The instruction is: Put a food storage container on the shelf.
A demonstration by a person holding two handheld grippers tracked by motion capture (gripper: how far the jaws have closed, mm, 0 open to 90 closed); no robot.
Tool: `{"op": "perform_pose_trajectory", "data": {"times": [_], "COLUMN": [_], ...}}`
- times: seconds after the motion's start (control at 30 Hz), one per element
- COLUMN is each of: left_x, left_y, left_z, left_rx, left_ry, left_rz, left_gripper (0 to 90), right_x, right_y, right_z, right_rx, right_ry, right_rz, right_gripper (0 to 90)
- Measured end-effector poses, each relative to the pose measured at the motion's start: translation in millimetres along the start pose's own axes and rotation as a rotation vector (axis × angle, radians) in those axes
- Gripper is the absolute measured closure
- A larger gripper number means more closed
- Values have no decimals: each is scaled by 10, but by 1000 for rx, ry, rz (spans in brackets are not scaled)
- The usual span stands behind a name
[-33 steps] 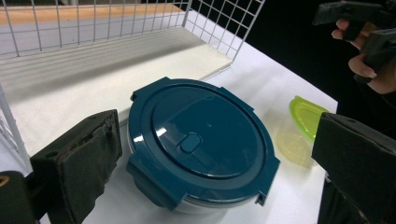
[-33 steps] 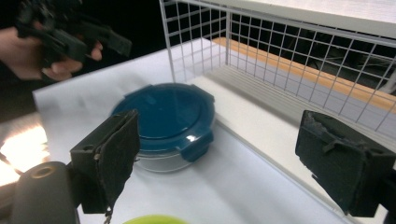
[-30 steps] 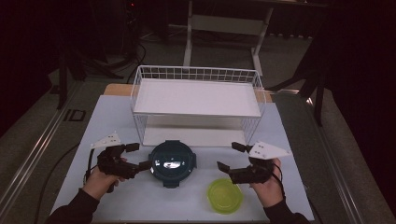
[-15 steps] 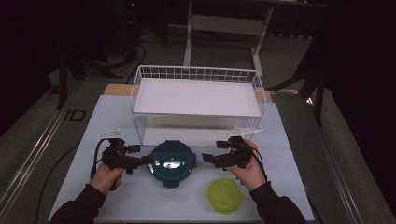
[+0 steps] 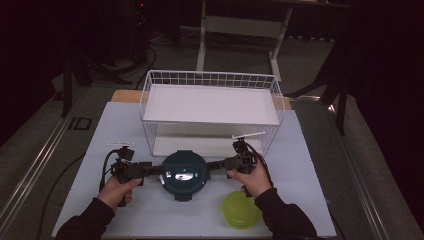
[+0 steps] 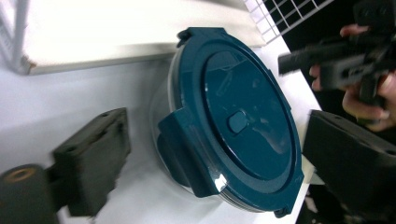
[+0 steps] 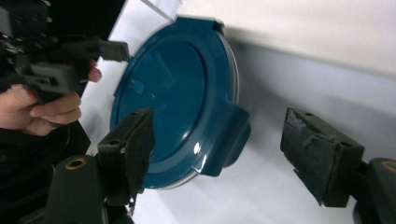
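Jaws on both sides are spread wide, nothing clamped. Left gripper point(image 5: 150, 170) sits at the left edge of the teal-lidded round container point(image 5: 185, 173), right gripper point(image 5: 216, 165) at its right edge, each pointing inward at it.

In the left gripper view the two black jaws straddle one side latch tab point(image 6: 180, 140) of the container point(image 6: 233, 121), with clear gaps on either side; no contact I can confirm. Same story in the right gripper view: jaws either side of the opposite latch tab point(image 7: 229, 137) of the container point(image 7: 173, 93), apart from it.

Container sits flat on the table point(image 5: 310, 170), just in front of the white wire basket point(image 5: 210, 100), lid on, latches looking closed. Yellow-green lid or dish point(image 5: 242, 210) lies near the front edge, beside the right forearm, untouched.

Progress, my read: approach is done, grasp isn't. Both grippers are lined up on the side tabs, so likely next is closing on them, either to lift the container two-handed toward the basket or to pop the latches. Can't tell which from this. Nothing has been lifted yet.
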State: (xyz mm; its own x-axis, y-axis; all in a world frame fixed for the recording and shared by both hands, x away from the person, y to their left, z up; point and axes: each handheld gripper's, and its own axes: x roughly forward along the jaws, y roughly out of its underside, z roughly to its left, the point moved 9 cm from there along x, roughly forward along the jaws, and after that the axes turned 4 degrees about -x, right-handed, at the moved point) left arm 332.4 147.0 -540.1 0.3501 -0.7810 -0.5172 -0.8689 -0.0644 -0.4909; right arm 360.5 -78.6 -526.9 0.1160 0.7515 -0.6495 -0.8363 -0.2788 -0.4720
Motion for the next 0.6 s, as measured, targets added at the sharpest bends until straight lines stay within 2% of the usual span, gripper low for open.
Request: {"op": "perform_pose_trajectory", "data": {"times": [0.07,0.17,0.3,0.43,0.6], "left_x": [6,29,58,79,93], "left_y": [18,52,72,98,125], "left_z": [18,25,51,98,138], "left_rx": [-25,-82,-126,-154,-199], "left_ry": [5,31,27,6,14], "left_rz": [16,38,56,77,89], "left_gripper": [138,191,290,348,434], "right_x": [40,81,120,148,193], "right_y": [25,53,71,70,83], "right_z": [-22,-62,-90,-91,-89], "right_rx": [43,94,138,163,177], "right_ry": [-2,-11,-26,-38,-34], "right_rz": [18,38,57,69,83], "right_gripper": [281,309,337,356,392]}}
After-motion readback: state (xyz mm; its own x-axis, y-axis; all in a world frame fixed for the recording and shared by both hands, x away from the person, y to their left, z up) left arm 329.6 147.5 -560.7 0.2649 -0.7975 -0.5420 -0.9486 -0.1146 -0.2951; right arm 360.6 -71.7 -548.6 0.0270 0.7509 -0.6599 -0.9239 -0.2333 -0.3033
